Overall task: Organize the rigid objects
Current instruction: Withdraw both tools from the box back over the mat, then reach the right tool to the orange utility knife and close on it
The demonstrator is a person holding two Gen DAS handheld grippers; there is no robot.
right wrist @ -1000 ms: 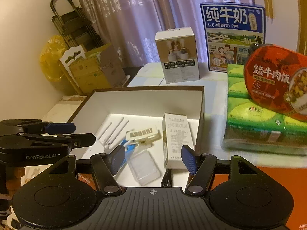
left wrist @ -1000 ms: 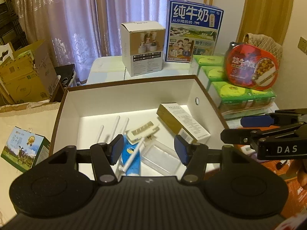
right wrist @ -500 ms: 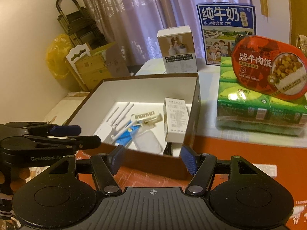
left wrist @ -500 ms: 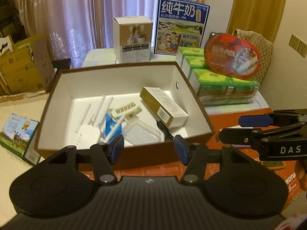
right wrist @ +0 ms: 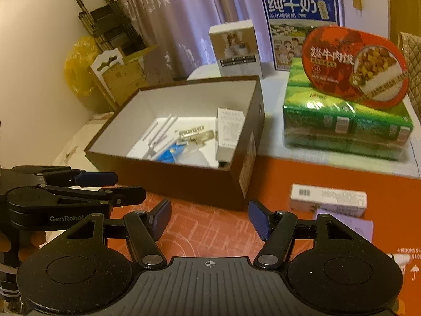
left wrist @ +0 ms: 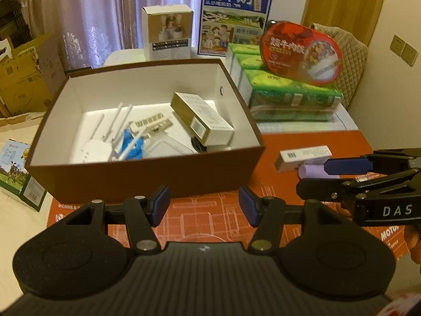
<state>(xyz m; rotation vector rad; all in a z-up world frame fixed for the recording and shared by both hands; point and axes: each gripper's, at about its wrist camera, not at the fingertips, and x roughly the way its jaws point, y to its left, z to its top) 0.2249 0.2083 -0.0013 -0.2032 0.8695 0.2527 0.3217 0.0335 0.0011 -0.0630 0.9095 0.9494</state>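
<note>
A brown box with a white inside stands on the orange mat. It holds a white and gold carton, a white router with antennas, a blue tube and a white strip. To the right of the box, a small white carton and a purple item lie on the mat. My left gripper hangs open and empty in front of the box. My right gripper is open and empty, just short of the purple item.
Green tissue packs with a red oval food tub on top stand right of the box. Behind it are a blue milk carton case and a white carton. A small milk box lies at the left, cardboard boxes beyond.
Both grippers have drawn back from over the box, which now sits farther off. The orange mat, the small white carton and the purple item have come into view.
</note>
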